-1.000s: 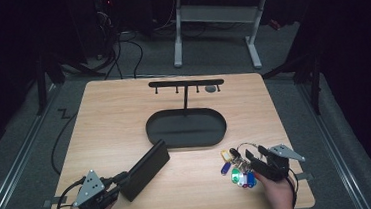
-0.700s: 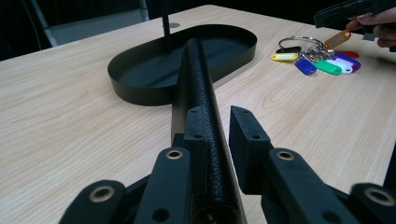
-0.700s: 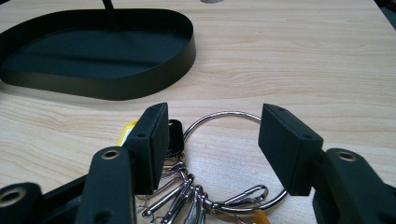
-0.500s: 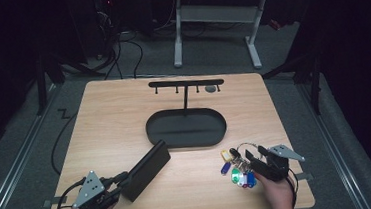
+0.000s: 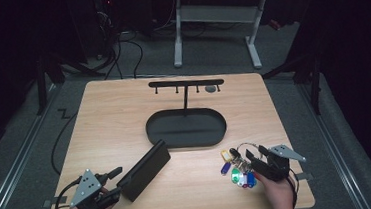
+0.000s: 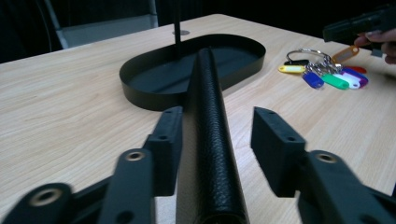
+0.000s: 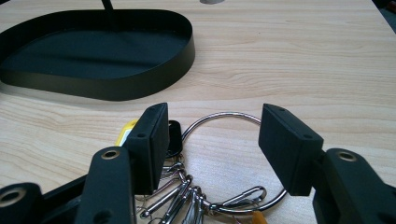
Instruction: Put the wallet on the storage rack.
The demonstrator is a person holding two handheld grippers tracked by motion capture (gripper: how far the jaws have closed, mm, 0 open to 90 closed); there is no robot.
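Two grippers at the near edge of the desk [image 5: 124,114], beside a black tray [image 5: 185,129].

The left gripper [image 6: 215,135] is seen with fingers apart around a black leather case [image 6: 208,140]. The right gripper [image 7: 212,140] is seen with fingers apart over a key ring [image 7: 224,158] bearing coloured tags [image 5: 239,173]. No writing can be read.

Case [image 5: 145,170] left of keys [image 5: 237,166]
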